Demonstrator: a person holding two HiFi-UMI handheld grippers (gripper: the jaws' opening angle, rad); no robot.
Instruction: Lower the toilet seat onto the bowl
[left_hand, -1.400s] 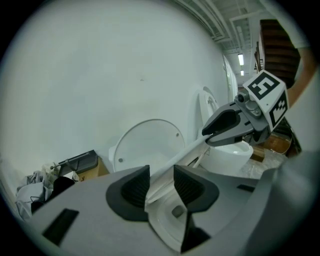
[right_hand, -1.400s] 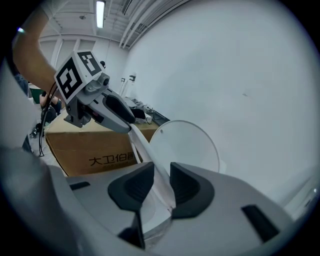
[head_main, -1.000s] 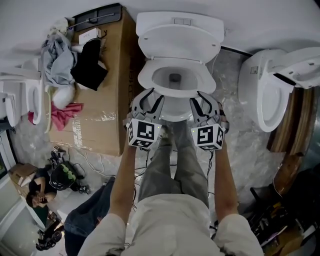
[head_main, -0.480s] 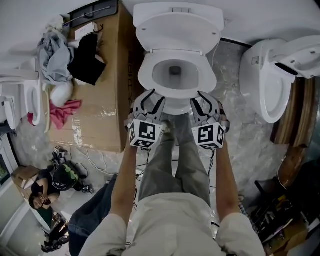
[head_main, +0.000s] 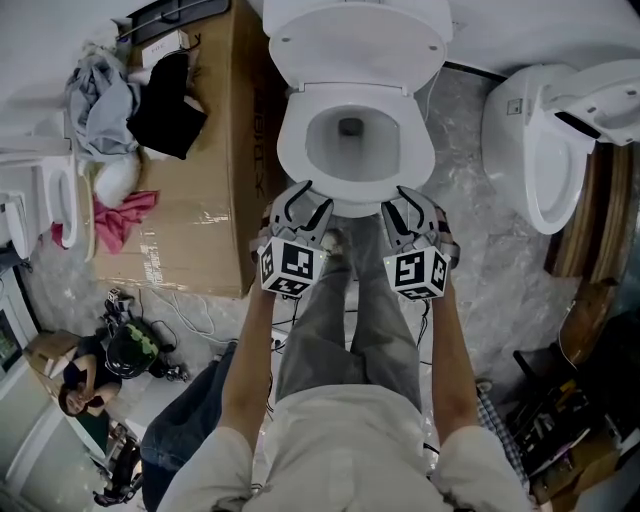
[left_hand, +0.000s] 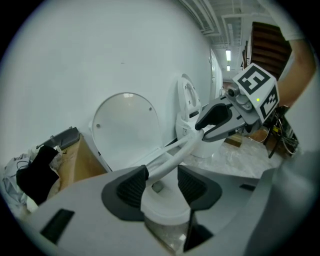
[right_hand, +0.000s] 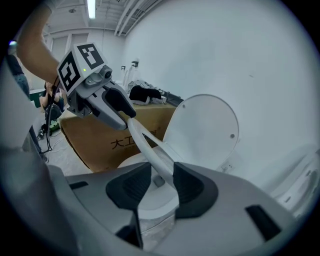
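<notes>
Cardboard box (right_hand: 95, 145), at 9 o'clock in the right gripper view: black characters "大工" on its side, the rest hidden. Its sideways print (head_main: 257, 165) in the head view is illegible.

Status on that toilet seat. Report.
Both round seat front: left claw, right claw, jaws just opening. Seat nearly down, small gap above bowl. Nothing in the way.

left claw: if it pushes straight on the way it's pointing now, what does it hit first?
The toilet seat: its front rim already lies between the left claw's jaws, which have just been opening. Behind it probably the bowl rim, depth unclear.
</notes>
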